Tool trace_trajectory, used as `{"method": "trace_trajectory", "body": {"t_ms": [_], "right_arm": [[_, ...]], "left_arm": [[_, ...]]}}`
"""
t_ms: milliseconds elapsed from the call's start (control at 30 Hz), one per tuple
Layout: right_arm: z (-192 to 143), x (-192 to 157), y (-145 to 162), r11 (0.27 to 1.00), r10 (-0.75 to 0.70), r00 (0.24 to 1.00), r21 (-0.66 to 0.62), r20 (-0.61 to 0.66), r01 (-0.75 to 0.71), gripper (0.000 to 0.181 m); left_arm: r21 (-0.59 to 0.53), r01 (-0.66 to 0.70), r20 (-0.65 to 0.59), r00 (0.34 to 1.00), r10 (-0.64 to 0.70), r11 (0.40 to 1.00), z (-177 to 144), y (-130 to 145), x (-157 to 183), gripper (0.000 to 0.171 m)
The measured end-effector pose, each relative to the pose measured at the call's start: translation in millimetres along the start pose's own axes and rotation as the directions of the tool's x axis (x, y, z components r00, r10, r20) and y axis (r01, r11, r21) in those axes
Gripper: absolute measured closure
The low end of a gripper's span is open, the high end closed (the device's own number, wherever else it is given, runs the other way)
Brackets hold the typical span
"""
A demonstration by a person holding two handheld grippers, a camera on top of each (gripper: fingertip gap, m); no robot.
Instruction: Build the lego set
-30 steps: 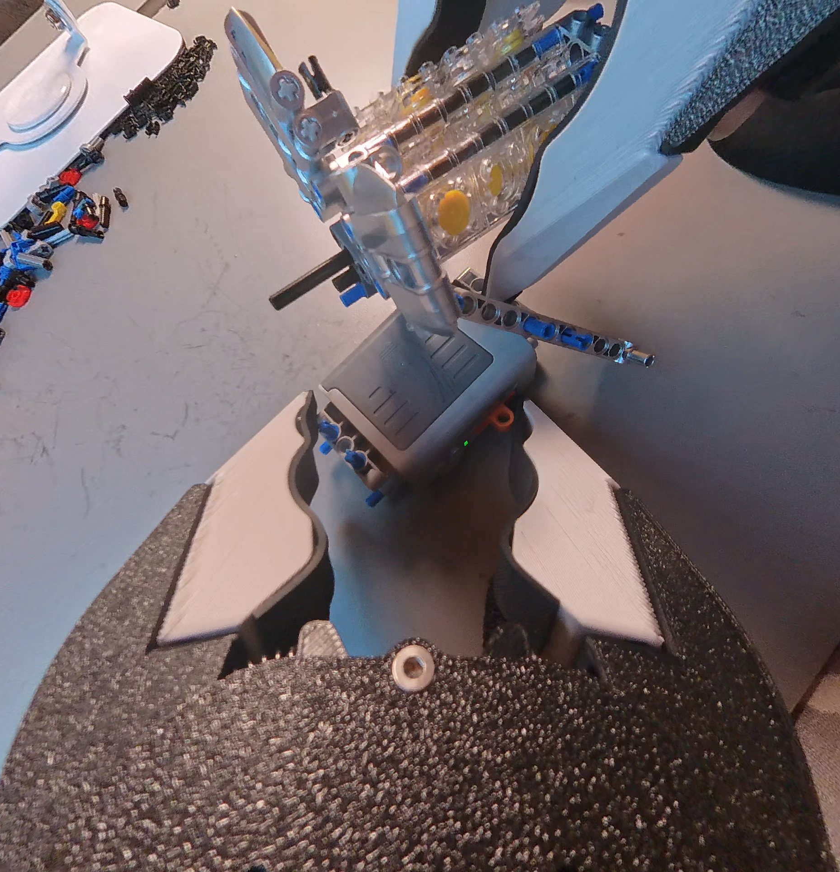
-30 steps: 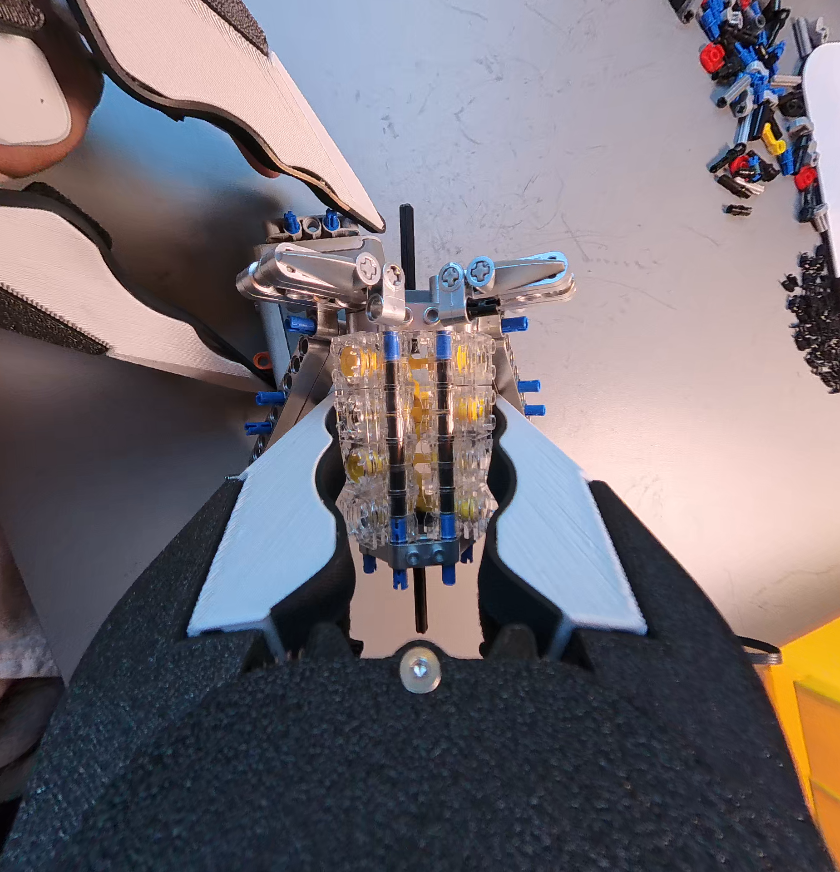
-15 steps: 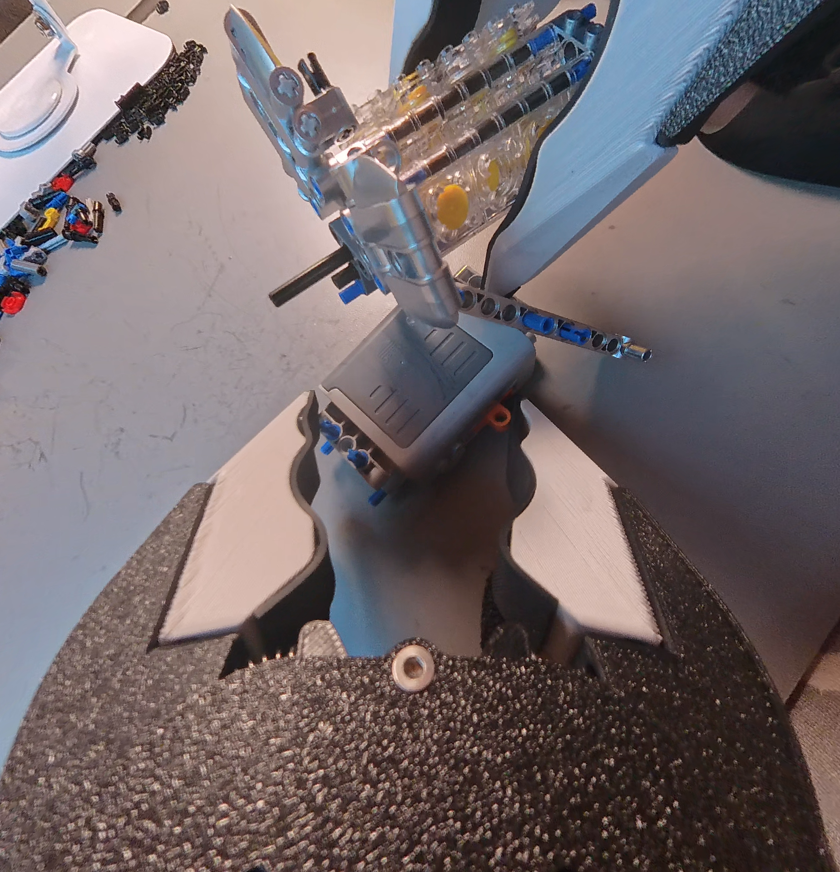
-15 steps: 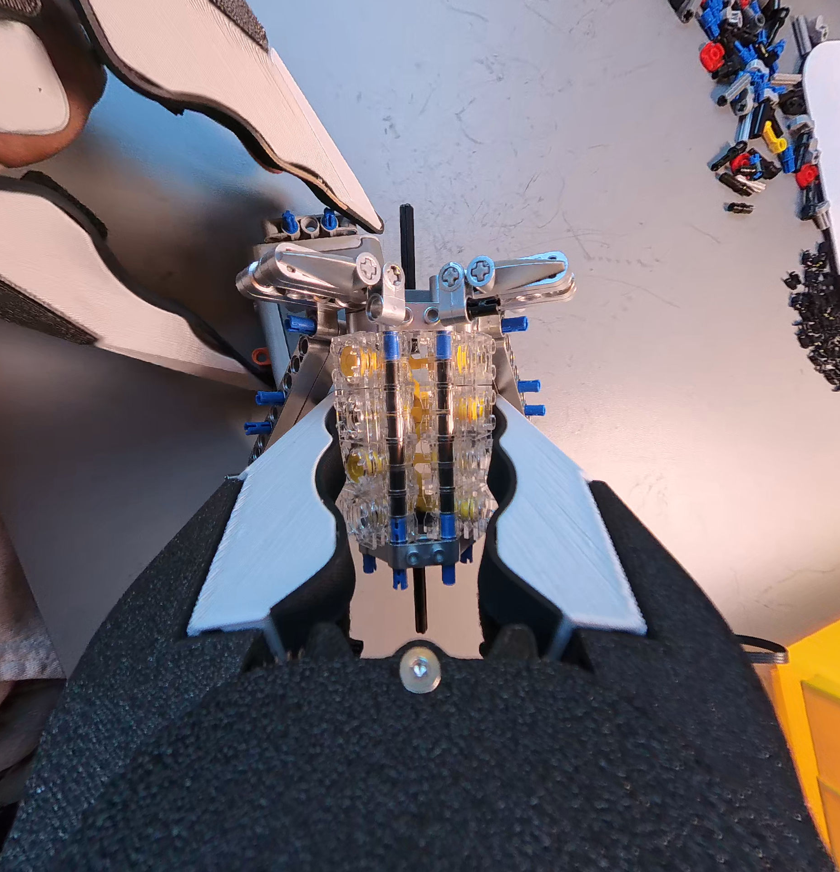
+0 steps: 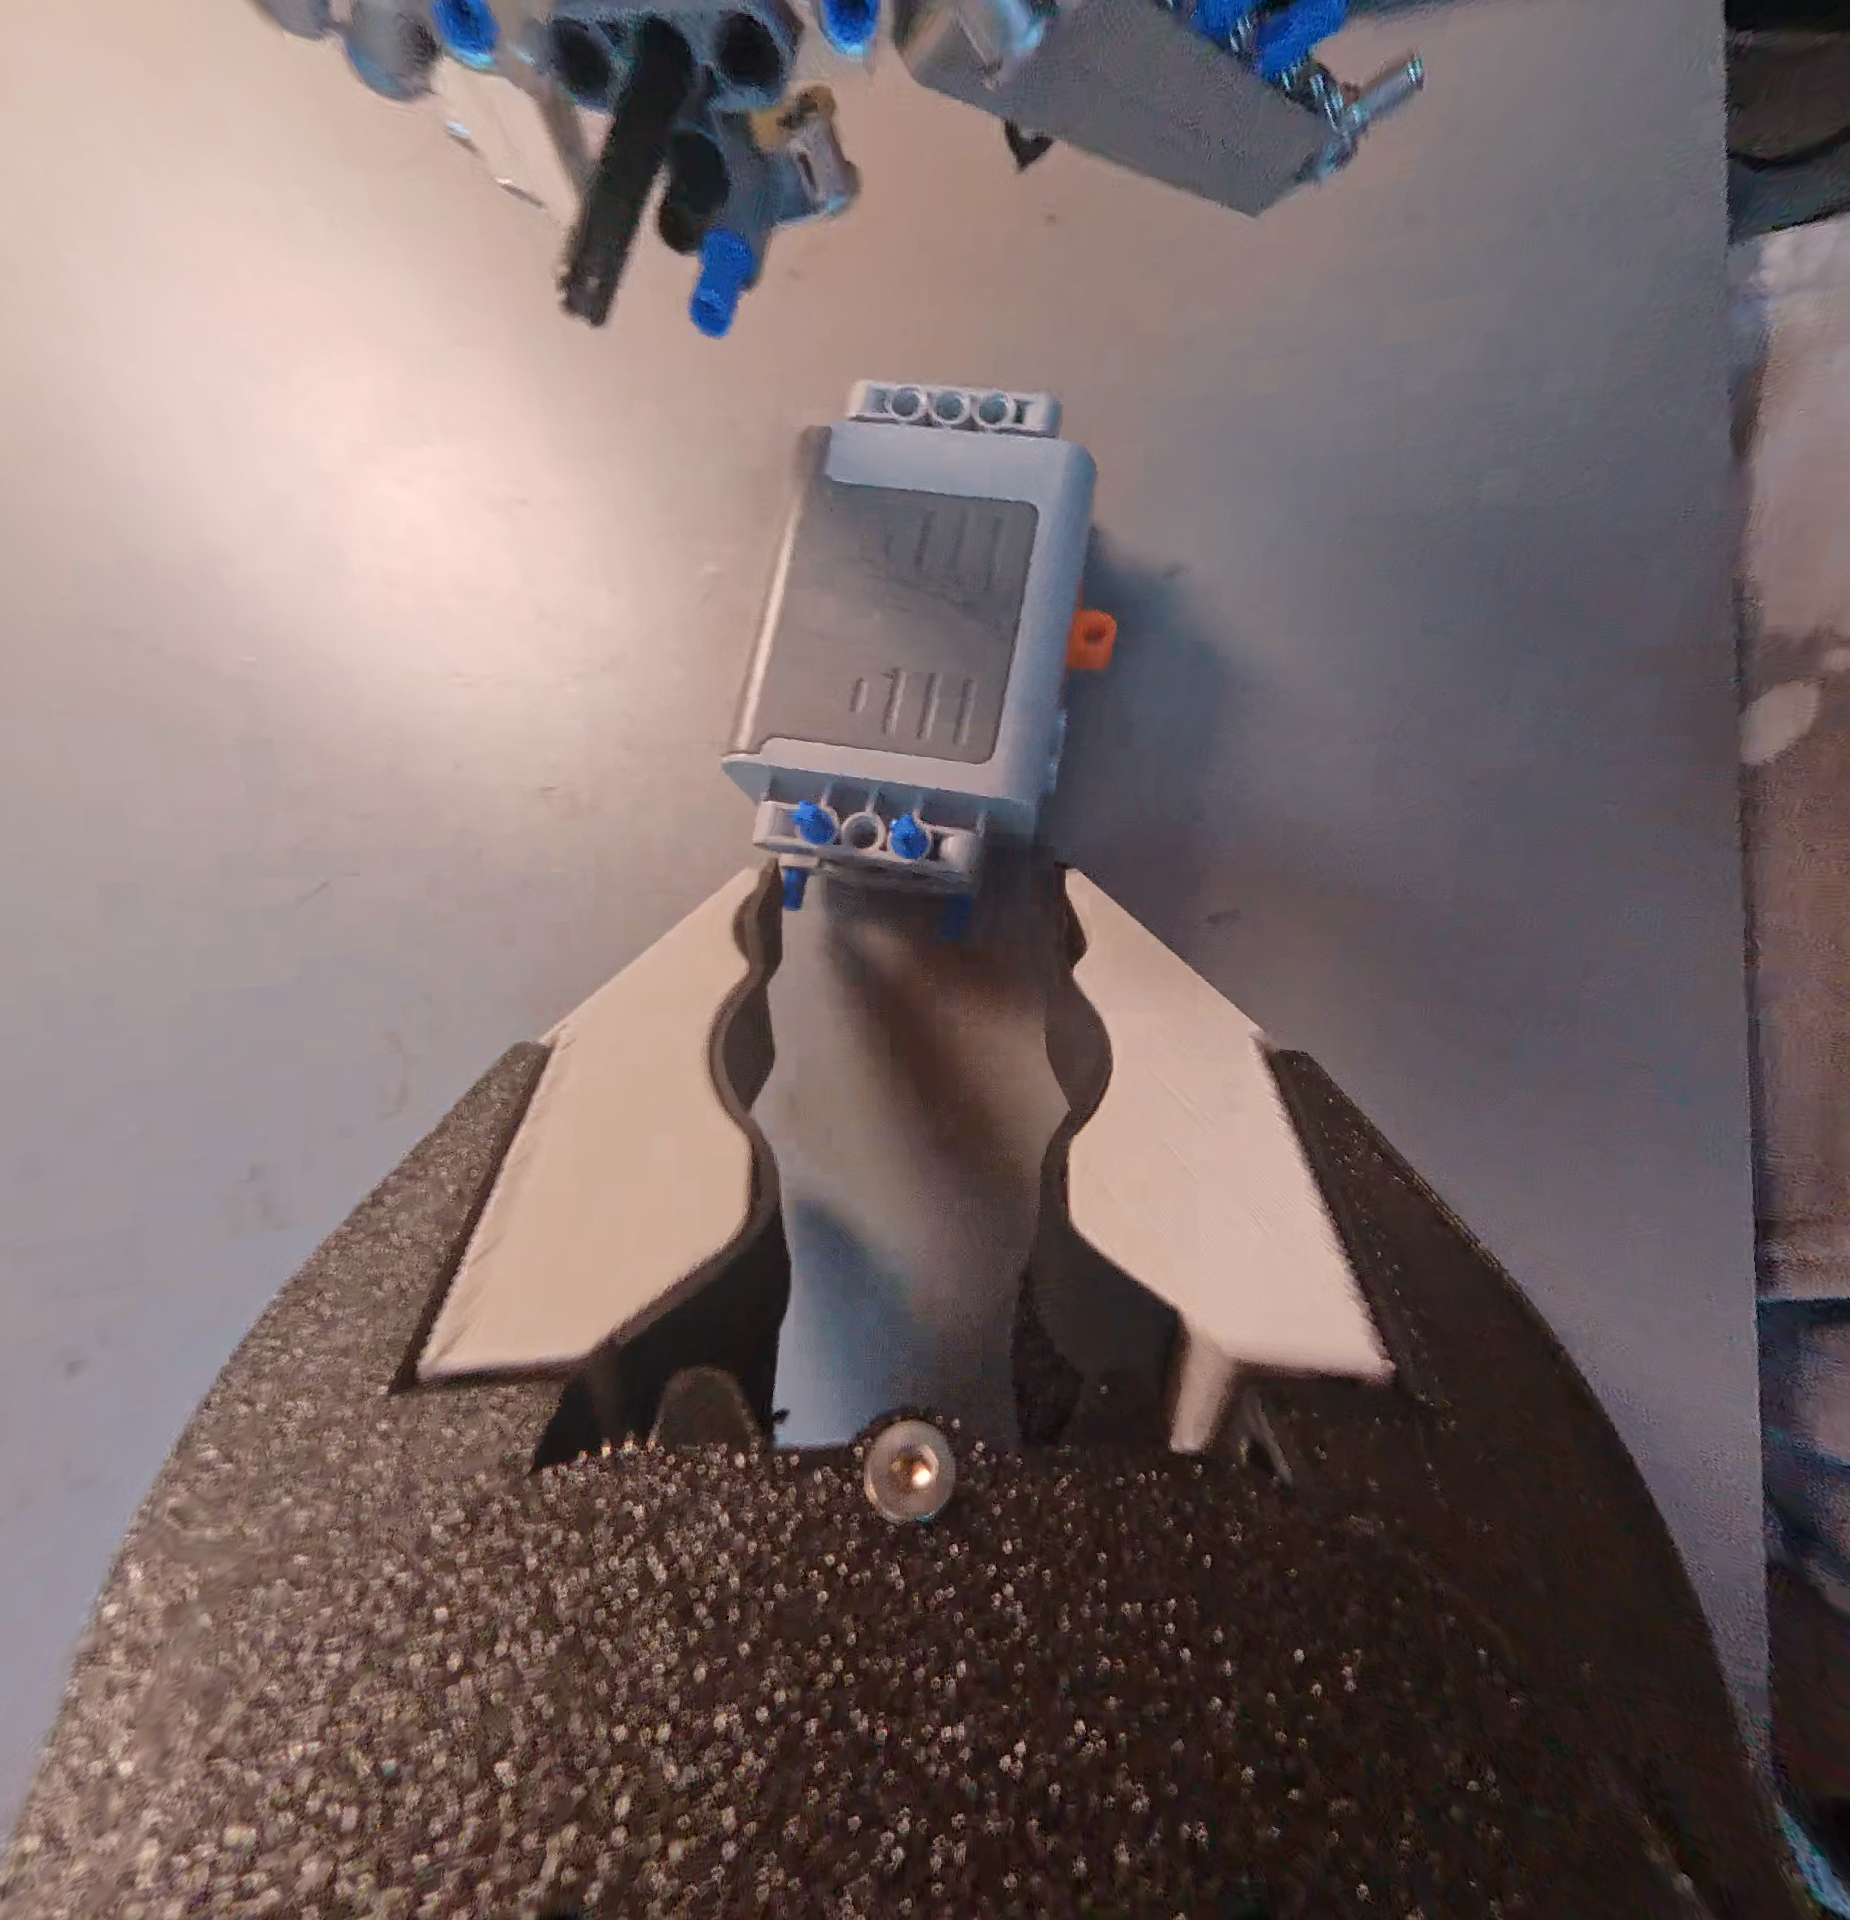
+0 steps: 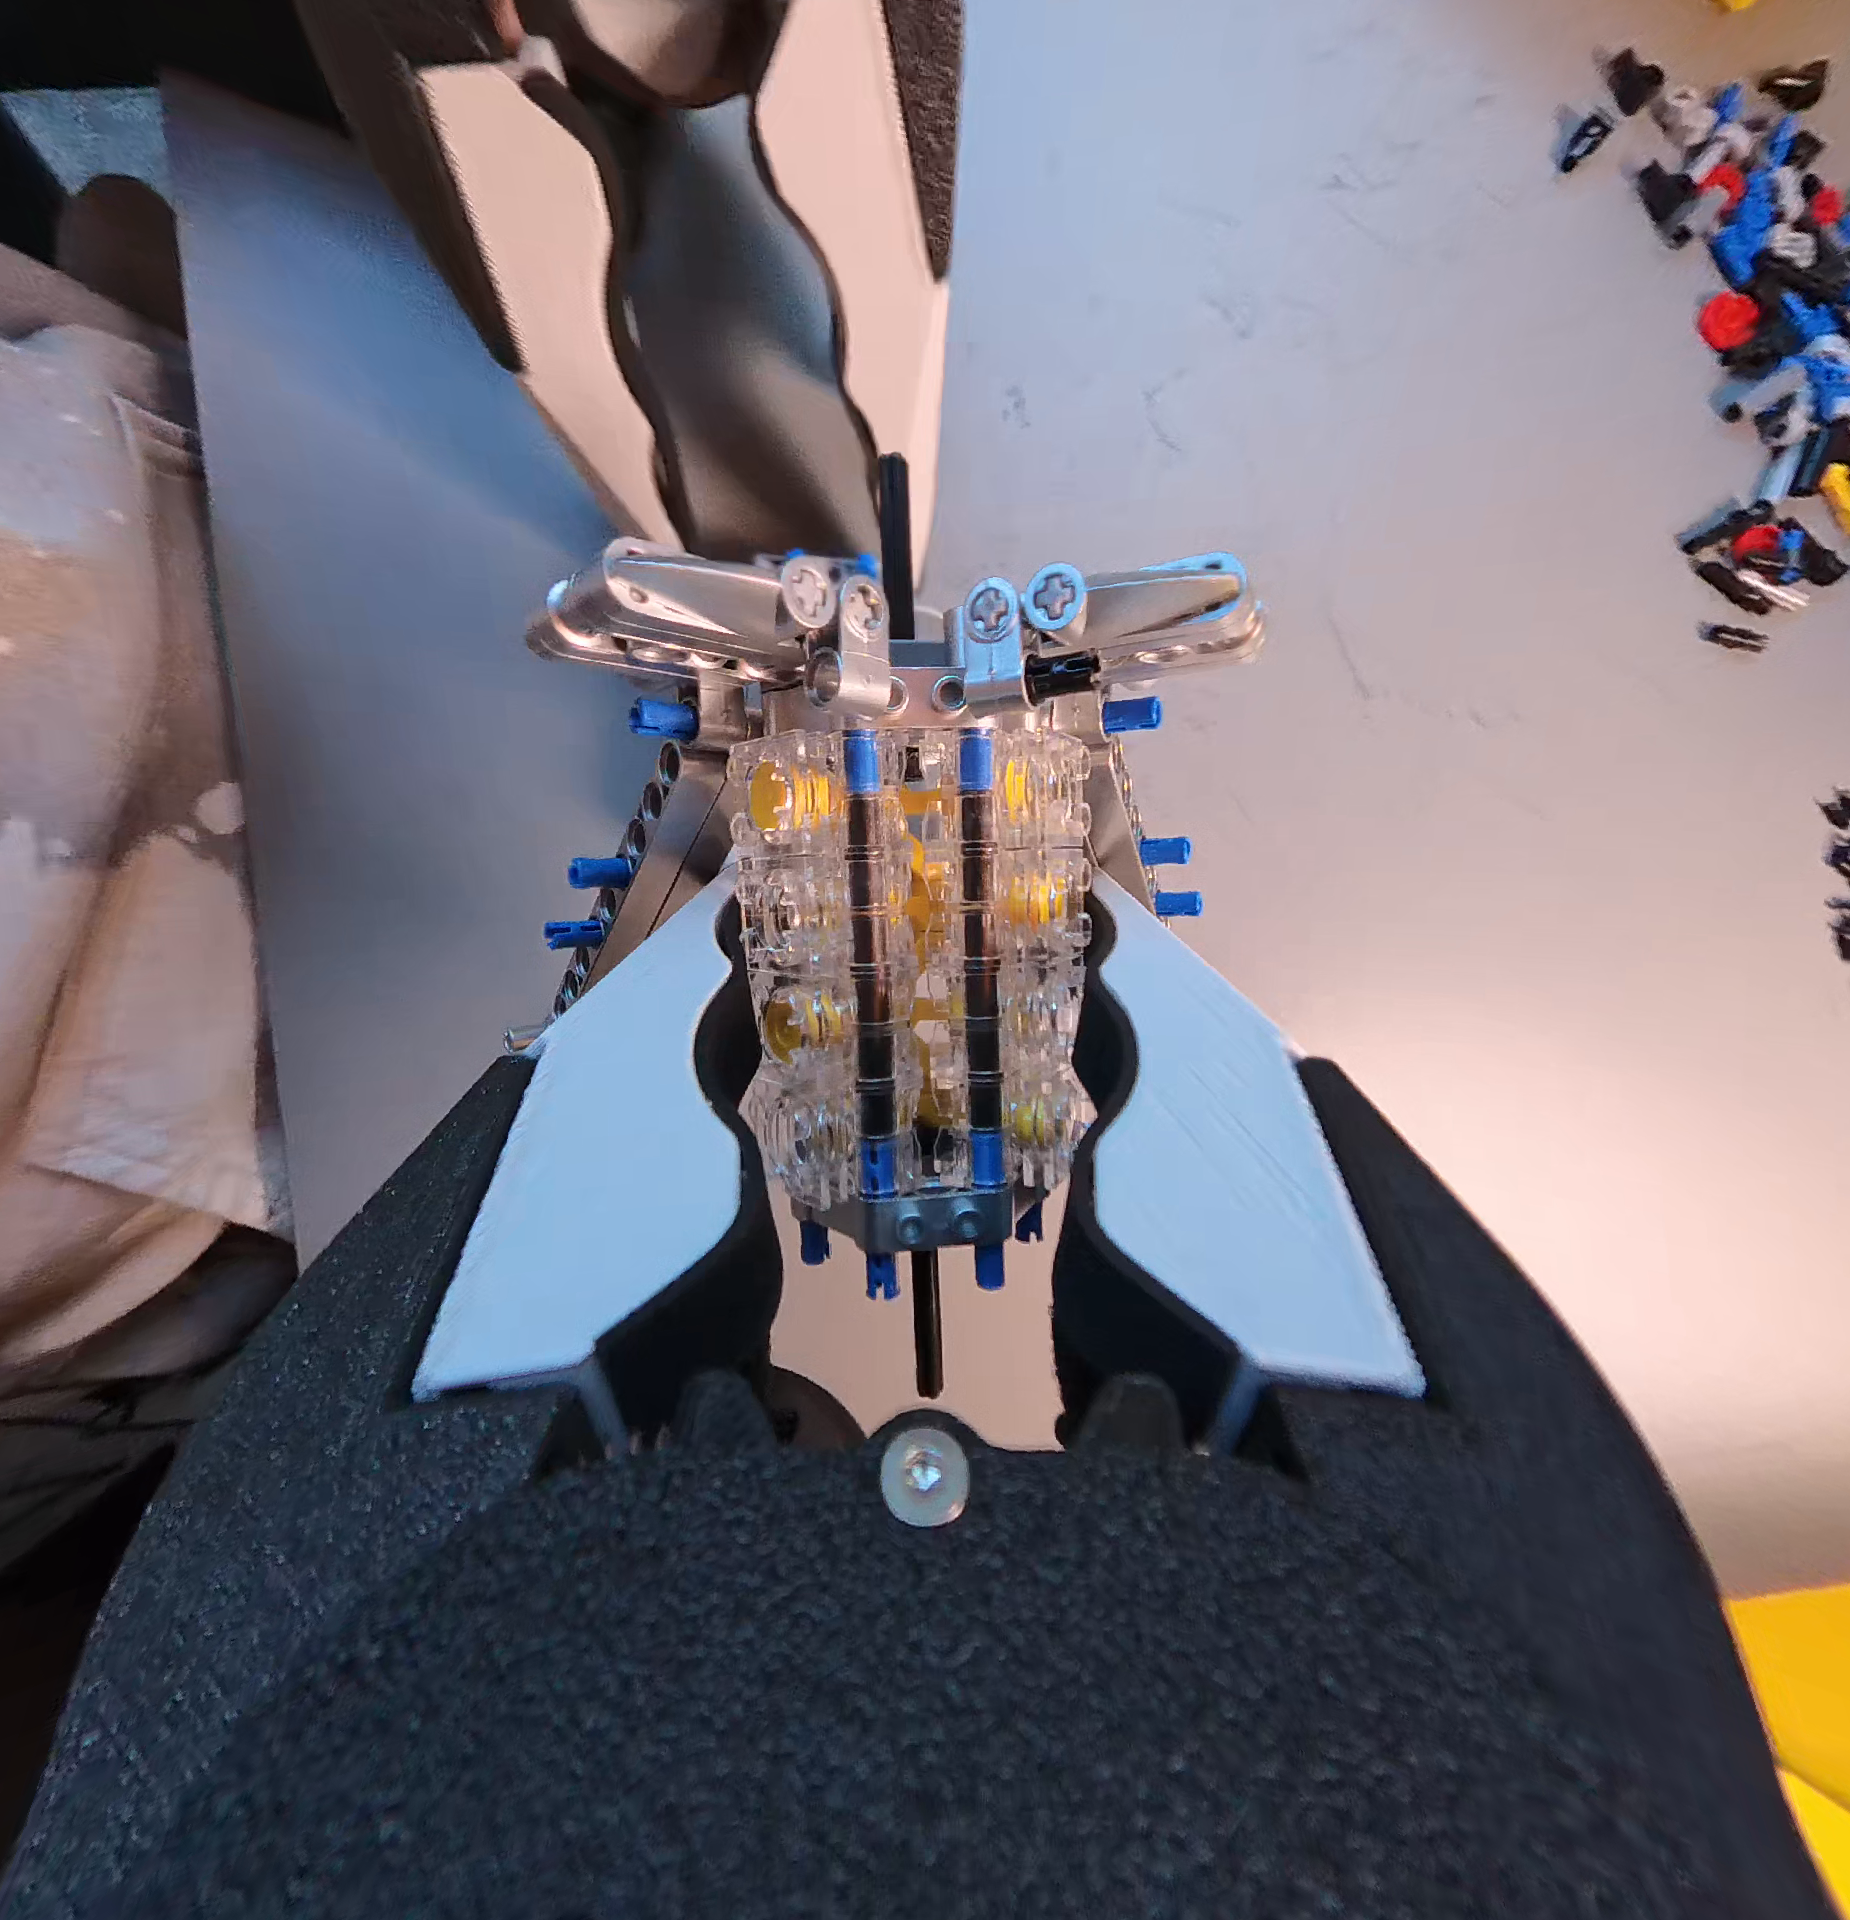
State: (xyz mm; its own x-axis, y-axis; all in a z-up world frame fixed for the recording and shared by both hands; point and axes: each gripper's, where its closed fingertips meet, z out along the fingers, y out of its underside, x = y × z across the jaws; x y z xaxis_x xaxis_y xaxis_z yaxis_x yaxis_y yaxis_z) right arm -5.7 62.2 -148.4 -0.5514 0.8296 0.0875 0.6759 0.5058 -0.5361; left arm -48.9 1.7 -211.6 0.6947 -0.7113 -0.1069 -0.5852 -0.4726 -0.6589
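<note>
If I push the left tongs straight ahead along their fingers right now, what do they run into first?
Most likely the grey rectangular battery box lying on the pale grey table. Its near end with blue pins sits just past the open left tongs, centred in the gap. Whether it already touches them is unclear.

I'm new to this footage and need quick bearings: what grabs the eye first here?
In the right wrist view, the right tool is clamped on a clear brick model with yellow discs and silver beams. In the left wrist view, a grey box lies on the table just beyond the open left tool. Loose coloured parts lie scattered at far right.
</note>
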Motion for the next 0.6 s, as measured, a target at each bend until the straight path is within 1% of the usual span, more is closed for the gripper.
{"method": "trace_trajectory", "body": {"t_ms": [100, 167, 200, 300, 333, 367, 433, 500, 600], "right_arm": [[4.7, -6.7, -1.1, 1.0, -0.006, 0.998, -0.015, 0.06, 0.007, 0.124], [7.6, -9.6, 0.1, 1.0, -0.005, 0.996, -0.012, 0.091, 0.006, 0.124], [8.6, -10.7, 2.3, 1.0, -0.001, 0.995, -0.019, 0.1, 0.003, 0.123], [7.8, -11.9, 8.6, 0.999, 0.001, 0.996, -0.041, 0.084, 0.002, 0.124], [6.3, -14.4, 8.2, 0.999, 0.005, 0.996, -0.033, 0.086, -0.003, 0.124], [4.7, -17.7, 6.6, 1.0, 0.008, 0.996, -0.018, 0.092, -0.006, 0.124], [1.5, -26.4, 3.5, 1.0, 0.002, 0.993, 0.013, 0.117, -0.003, 0.123], [-1.1, -31.8, 0.8, 0.999, -0.005, 0.991, 0.037, 0.134, 0.0, 0.123], [-2.0, -42.4, -0.4, 0.999, 0.026, 0.976, 0.032, 0.217, -0.034, 0.124]], "left_arm": [[0.006, -0.023, -0.008, 1.0, 0.023, 1.0, 7.2, -8.4, 0.8, 0.126], [0.038, -0.014, -0.028, 1.0, 0.015, 0.999, 11.7, -15.7, 5.8, 0.128], [0.059, 0.001, -0.035, 0.999, 0.001, 0.998, 13.6, -19.0, 7.6, 0.132], [0.112, 0.036, -0.116, 0.993, -0.023, 0.993, 12.1, -24.9, 17.7, 0.138], [0.134, 0.035, -0.131, 0.991, -0.017, 0.99, 9.9, -26.2, 19.0, 0.144], [0.156, 0.033, -0.137, 0.991, -0.012, 0.987, 7.8, -27.3, 19.0, 0.145], [0.201, 0.038, -0.127, 0.992, -0.012, 0.979, 3.0, -30.6, 15.3, 0.146], [0.244, 0.028, -0.092, 0.996, -0.006, 0.969, -4.5, -35.1, 9.4, 0.147], [0.311, -0.006, -0.026, 1.0, 0.015, 0.95, -14.4, -39.5, 1.5, 0.147]]}}
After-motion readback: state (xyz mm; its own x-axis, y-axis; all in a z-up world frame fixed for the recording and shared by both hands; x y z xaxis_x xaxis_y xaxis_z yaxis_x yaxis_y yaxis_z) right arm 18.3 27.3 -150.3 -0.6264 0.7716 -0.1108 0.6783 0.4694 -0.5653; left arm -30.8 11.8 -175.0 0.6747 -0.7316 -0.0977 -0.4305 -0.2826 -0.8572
